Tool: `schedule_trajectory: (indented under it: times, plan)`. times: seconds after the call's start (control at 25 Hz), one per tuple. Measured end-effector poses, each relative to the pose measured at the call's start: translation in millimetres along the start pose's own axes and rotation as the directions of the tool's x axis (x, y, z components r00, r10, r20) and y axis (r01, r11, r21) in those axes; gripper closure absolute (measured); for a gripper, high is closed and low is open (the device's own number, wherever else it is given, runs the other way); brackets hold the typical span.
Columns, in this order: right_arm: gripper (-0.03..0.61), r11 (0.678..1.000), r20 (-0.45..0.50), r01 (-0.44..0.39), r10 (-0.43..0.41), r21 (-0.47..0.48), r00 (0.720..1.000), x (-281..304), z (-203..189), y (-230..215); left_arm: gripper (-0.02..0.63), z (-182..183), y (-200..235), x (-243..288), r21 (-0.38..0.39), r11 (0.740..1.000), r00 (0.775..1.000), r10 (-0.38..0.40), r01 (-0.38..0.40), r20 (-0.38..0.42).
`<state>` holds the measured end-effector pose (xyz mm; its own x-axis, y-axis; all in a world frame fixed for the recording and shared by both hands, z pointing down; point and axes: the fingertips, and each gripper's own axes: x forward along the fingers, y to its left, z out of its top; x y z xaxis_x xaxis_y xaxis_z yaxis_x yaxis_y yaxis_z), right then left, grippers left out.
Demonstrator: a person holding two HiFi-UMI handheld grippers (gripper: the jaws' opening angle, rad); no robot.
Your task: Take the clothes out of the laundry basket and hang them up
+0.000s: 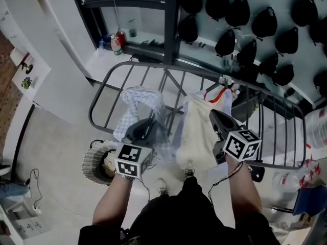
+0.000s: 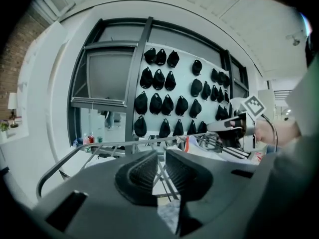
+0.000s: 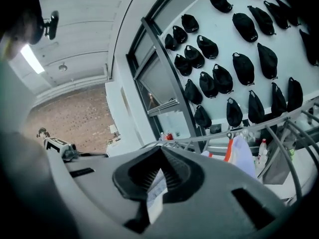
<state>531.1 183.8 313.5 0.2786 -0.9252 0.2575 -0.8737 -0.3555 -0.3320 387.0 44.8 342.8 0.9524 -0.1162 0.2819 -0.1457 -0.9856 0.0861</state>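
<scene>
The cloth (image 3: 155, 192) sits pinched inside the right gripper (image 3: 160, 157) (jaws closed).

Head view looks steeply down; all 3 views share the drying rack (image 2: 103, 144).

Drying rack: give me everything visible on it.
The drying rack is a grey metal tube frame with rounded corners and thin parallel bars, lying level in front of a dark window frame. A blue-checked cloth, a cream garment and an orange-and-white piece hang over its bars.
</scene>
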Motion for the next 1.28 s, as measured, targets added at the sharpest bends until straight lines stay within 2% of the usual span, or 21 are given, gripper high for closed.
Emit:
schedule_trajectory:
  times: [0.08, 0.28, 0.64, 0.88, 1.16, 1.28]
  plan:
    - [0.574, 1.000, 0.006, -0.009, 0.009, -0.019, 1.000, -3.6, -3.3, 18.6, 0.594, 2.1, 4.3, -19.3, -0.013, 1.000, 1.000, 0.007, -0.007, 0.026]
    - [0.574, 0.996, 0.034, -0.044, 0.046, -0.079, 0.998, -18.8, -3.7, 61.3, 0.604, 10.6, 6.0, -56.7, -0.041, 0.999, 0.997, 0.015, -0.012, 0.079]
    - [0.574, 0.984, 0.025, -0.109, 0.114, -0.143, 0.993, -44.4, -9.6, 96.1, 0.604, 12.5, -7.2, -86.4, 0.001, 0.996, 0.986, 0.093, -0.094, 0.138]
    - [0.574, 0.969, 0.038, -0.149, 0.159, -0.196, 0.987, -79.8, -11.0, 92.5, 0.604, 1.7, -44.4, -90.9, -0.016, 0.987, 0.981, 0.158, -0.157, 0.116]
    - [0.574, 0.953, 0.037, -0.245, 0.255, -0.179, 0.966, -138.8, -20.0, 70.8, 0.604, 0.3, -124.4, -107.2, 0.016, 0.975, 0.971, 0.217, -0.220, 0.102]
    - [0.574, 0.938, 0.026, -0.293, 0.303, -0.184, 0.953, -161.5, -23.1, 65.6, 0.604, -1.5, -153.5, -122.4, 0.014, 0.962, 0.957, 0.268, -0.271, 0.107]
